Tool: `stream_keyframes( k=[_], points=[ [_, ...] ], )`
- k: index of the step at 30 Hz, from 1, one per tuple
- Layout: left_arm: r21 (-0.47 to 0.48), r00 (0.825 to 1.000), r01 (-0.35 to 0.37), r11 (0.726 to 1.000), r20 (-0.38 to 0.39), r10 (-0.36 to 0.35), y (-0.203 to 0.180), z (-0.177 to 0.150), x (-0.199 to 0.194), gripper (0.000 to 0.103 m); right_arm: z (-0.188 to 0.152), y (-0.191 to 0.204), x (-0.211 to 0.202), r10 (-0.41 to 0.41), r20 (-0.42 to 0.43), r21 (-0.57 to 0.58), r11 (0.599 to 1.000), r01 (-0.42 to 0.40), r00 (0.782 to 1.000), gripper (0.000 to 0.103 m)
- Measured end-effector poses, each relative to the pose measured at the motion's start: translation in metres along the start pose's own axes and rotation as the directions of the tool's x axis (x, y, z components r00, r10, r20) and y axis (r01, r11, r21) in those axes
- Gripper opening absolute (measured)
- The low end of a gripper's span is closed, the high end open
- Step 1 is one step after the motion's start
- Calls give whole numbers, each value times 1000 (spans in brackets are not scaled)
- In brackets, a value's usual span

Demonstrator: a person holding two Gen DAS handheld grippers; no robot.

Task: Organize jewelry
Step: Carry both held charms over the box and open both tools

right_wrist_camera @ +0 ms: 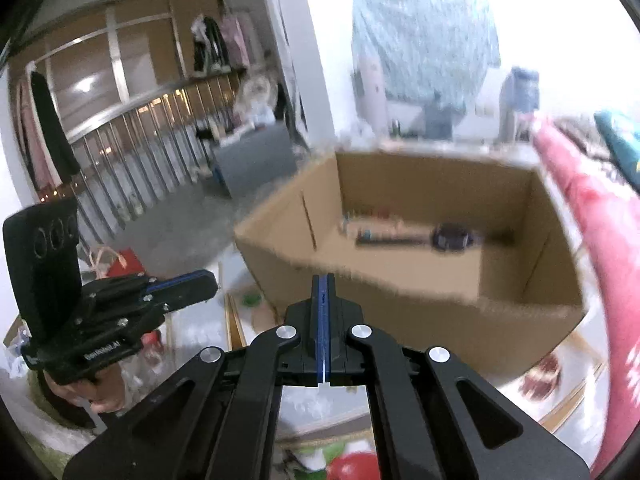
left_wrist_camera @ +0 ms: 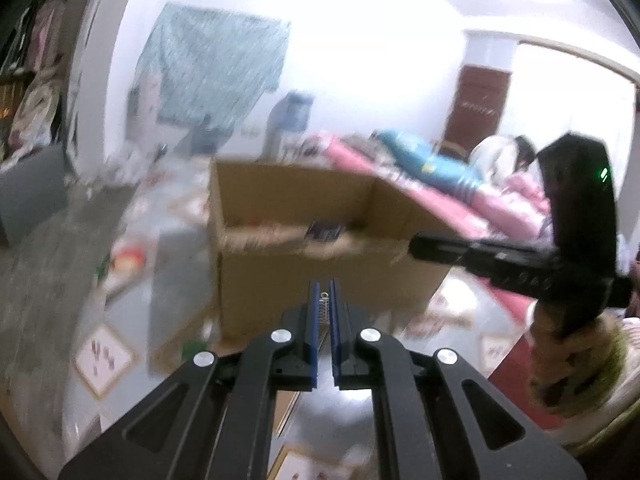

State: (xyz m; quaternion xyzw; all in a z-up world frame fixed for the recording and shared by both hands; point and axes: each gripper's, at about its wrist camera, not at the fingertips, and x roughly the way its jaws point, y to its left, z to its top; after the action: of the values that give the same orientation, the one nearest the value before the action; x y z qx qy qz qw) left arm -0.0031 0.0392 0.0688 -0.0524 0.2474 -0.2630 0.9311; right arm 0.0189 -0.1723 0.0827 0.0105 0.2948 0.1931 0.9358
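Note:
My left gripper [left_wrist_camera: 325, 292] is nearly shut on a small silver coiled piece of jewelry [left_wrist_camera: 325, 308] held between its blue pads, in the air in front of an open cardboard box [left_wrist_camera: 320, 248]. My right gripper [right_wrist_camera: 323, 284] is shut with nothing visible between its pads, just before the same box [right_wrist_camera: 400, 272]. The right gripper also shows at the right of the left wrist view [left_wrist_camera: 424, 246]. The left gripper shows at the left of the right wrist view [right_wrist_camera: 200, 284]. Dark items [right_wrist_camera: 452, 236] lie on the box floor, blurred.
A pink-covered bed [left_wrist_camera: 420, 192] with a blue cushion runs along the box's right side. A grey box [right_wrist_camera: 256, 156] and a railing [right_wrist_camera: 140, 152] stand at the left. Tiled floor with scattered small objects [left_wrist_camera: 128, 260] surrounds the box. The frames are motion-blurred.

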Motion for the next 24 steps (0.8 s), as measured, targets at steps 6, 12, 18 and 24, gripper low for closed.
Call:
stream_keyframes(
  k=[6,12,18,24],
  points=[
    [64,997,45,997,63,-49,-15,54,8,4,34,-16,-8,-11,101,20,1000,9,995,0],
    [79,1000,-8,997,-9,8,-7,86,63,4,51,-44,27,-38,66,98,995,31,997,0],
    [65,987,-95,993,-122,102,11,87,114,4,49,-65,61,-55,-24,154,986,58,998,1],
    [52,976,-150,987,-154,157,17,76,128,15,41,-67,64,-59,-48,158,985,66,997,22]
  ],
)
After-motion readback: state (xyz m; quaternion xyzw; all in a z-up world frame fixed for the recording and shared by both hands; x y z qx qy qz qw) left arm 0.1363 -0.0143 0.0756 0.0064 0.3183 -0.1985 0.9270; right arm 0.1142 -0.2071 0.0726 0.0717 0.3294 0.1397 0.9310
